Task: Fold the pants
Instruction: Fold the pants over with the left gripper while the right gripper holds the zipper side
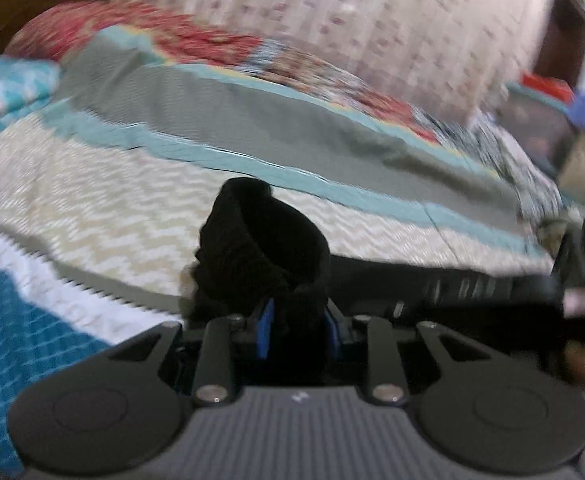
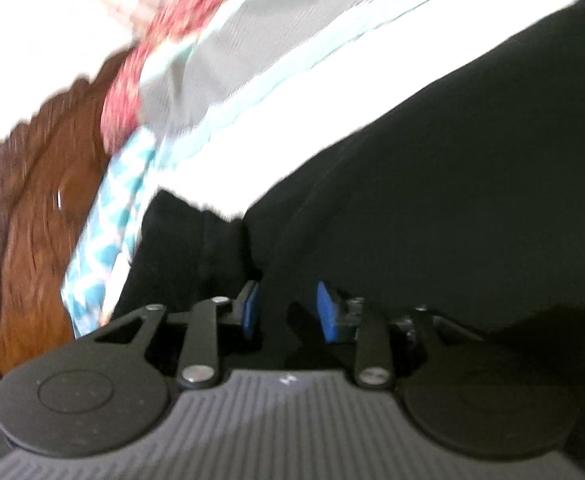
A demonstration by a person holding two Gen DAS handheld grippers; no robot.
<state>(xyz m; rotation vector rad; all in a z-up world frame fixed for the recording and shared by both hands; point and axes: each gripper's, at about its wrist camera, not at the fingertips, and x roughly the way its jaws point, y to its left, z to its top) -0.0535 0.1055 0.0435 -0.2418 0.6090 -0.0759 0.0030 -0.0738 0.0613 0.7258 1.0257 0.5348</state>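
A: What is lying under everything?

B: A bed (image 1: pixel 140 208) is filling the room, wearing a cream zigzag cover with teal and grey bands (image 1: pixel 276 120), a red patterned quilt (image 1: pixel 132 28) behind it, and a pale floral cloth (image 1: pixel 364 12) hanging beyond. In the right wrist view a carved brown headboard (image 2: pixel 32 216) is showing at the left. Both views are blurring.

A: And the pants?

B: The black pants (image 2: pixel 452 180) are spreading wide over the cover. One bunched end (image 1: pixel 260 248) is sticking up out of the left gripper (image 1: pixel 297 332), whose jaws are clamping on it.

A: The right gripper?

B: The right gripper (image 2: pixel 288 308) is sitting over the cloth, its blue pads (image 2: pixel 326 312) standing apart with black fabric lying between them, not pinching it.
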